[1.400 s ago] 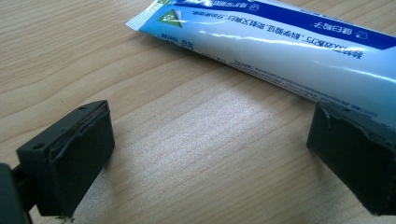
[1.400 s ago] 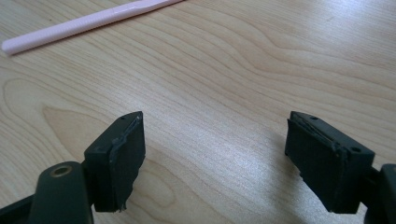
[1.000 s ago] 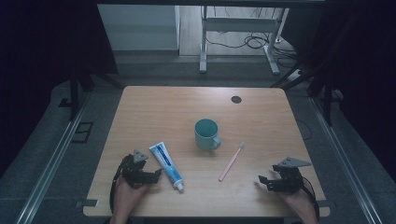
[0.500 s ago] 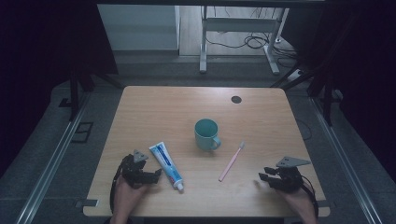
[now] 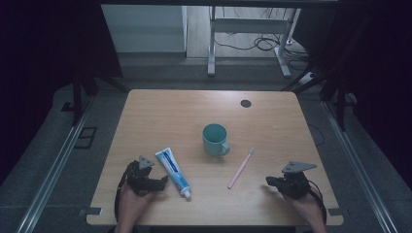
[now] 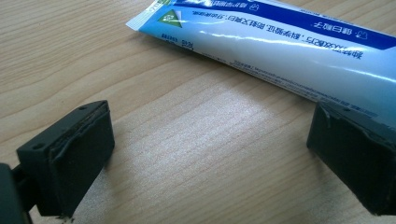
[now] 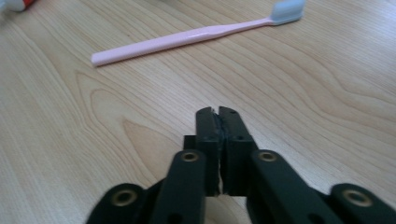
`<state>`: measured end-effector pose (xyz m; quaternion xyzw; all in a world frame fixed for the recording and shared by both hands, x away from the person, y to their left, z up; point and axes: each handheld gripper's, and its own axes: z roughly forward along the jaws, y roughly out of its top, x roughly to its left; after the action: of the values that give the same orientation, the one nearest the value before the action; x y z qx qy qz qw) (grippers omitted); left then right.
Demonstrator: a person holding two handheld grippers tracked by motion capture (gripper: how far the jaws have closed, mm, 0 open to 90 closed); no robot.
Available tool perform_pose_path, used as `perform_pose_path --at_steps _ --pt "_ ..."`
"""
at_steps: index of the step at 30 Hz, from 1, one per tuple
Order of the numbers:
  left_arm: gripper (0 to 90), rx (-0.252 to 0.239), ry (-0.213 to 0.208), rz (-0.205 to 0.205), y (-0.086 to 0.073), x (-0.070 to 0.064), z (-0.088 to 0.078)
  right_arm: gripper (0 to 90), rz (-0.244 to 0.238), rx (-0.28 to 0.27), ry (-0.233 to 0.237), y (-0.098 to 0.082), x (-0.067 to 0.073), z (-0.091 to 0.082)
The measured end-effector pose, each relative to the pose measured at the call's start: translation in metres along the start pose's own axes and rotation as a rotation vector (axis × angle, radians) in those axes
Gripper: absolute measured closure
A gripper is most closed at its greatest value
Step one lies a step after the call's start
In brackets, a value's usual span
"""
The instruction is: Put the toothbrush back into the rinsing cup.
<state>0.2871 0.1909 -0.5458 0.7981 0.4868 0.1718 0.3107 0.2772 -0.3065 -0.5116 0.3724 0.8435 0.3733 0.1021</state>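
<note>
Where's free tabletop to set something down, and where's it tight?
Free: the whole far half of the table beyond the teal mug, save a small dark disc; also the near edge between the toothpaste tube and pink toothbrush. Tight: left gripper, jaws open beside the tube.

Quick count of what's on the wooden table (image 5: pixel 160 111): one toothpaste tube (image 5: pixel 172 172), white and blue; one teal mug (image 5: pixel 214 139); one pink toothbrush (image 5: pixel 240 168) with a pale head; and one small dark round spot (image 5: pixel 246 103) near the far edge, can't tell what that is. Then two handheld grippers, the left gripper (image 5: pixel 154 185) and the right gripper (image 5: pixel 273 181), one in each of two hands, each topped by one grey three-cornered plate.
</note>
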Motion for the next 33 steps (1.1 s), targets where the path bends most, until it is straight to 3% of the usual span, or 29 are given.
perform_pose_path --at_steps 15,28,33 --pt "0.7 -0.001 0.004 -0.005 0.0 0.0 0.0 88.8 -0.038 0.005 0.051 0.014 0.011 0.015" --pt "0.7 -0.001 0.004 -0.004 0.0 0.0 0.0 87.8 -0.039 0.006 0.07 0.025 0.015 0.026" --pt "0.7 -0.001 0.004 -0.004 0.0 0.0 0.0 87.6 -0.041 0.0 0.1 0.032 0.02 0.033"
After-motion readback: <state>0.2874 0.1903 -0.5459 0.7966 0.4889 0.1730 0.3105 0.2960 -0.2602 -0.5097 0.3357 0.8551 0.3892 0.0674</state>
